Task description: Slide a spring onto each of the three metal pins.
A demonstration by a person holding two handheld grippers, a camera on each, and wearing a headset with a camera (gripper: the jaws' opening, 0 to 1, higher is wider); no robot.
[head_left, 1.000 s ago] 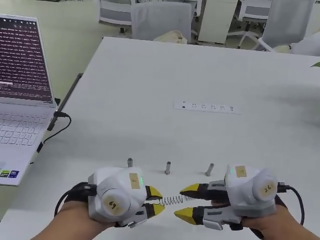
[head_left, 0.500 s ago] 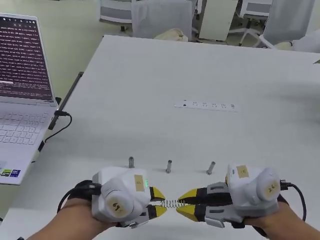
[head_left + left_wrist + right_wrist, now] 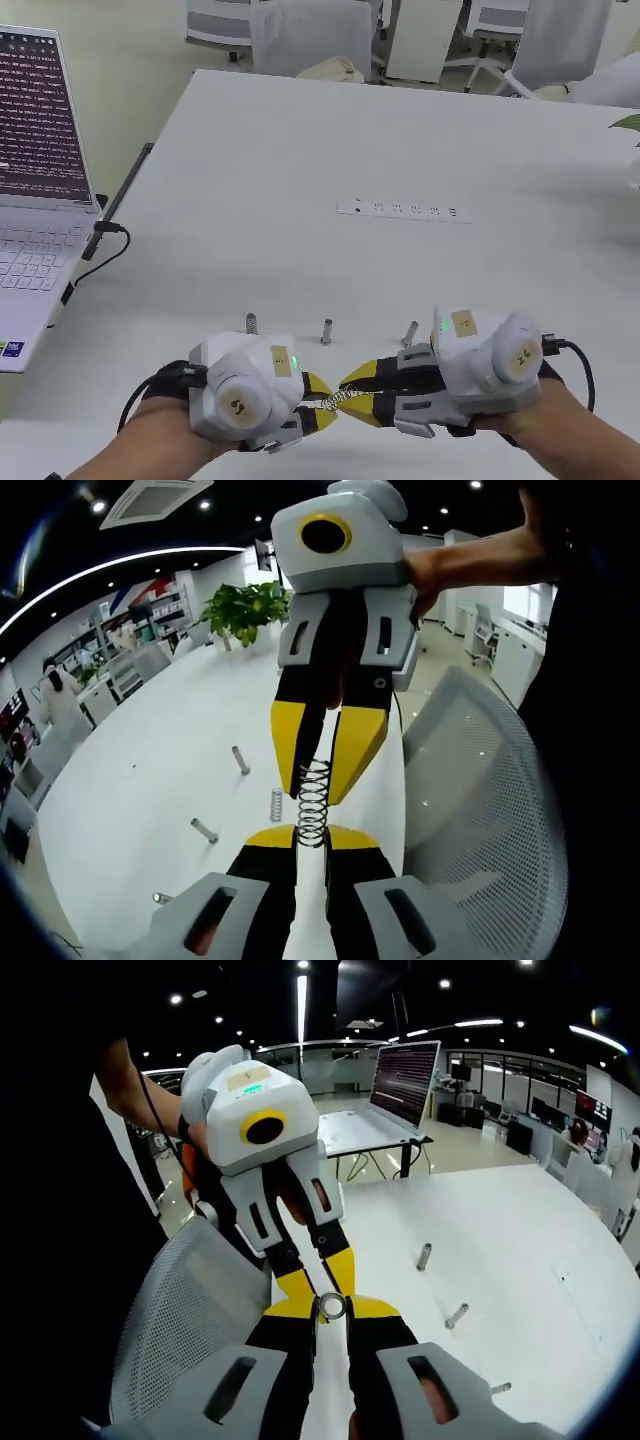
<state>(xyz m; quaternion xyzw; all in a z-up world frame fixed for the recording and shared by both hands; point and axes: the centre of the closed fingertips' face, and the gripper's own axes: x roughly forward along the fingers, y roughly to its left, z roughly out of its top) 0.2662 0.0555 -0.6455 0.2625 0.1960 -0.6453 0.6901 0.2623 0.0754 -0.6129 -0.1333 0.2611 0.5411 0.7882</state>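
A small metal spring (image 3: 338,399) stretches between my two grippers just above the white table (image 3: 300,150), near its front edge. My left gripper (image 3: 318,402) is shut on its left end. My right gripper (image 3: 352,390) meets it from the right, with its yellow jaws closed around the other end. In the left gripper view the spring (image 3: 313,800) rises from my jaws into the right gripper (image 3: 320,778). In the right gripper view its ring end (image 3: 332,1306) faces the camera. Three metal pins (image 3: 251,323) (image 3: 326,332) (image 3: 409,333) stand in a row just beyond the grippers.
An open laptop (image 3: 30,180) with a black cable (image 3: 110,245) sits at the table's left edge. A white power strip (image 3: 400,210) lies mid-table. Office chairs (image 3: 300,30) stand past the far edge. A mesh chair (image 3: 480,780) is behind the grippers.
My right gripper was open a second ago, to the right of the spring. It has since moved left and closed on the spring's free end. The left gripper kept its hold.
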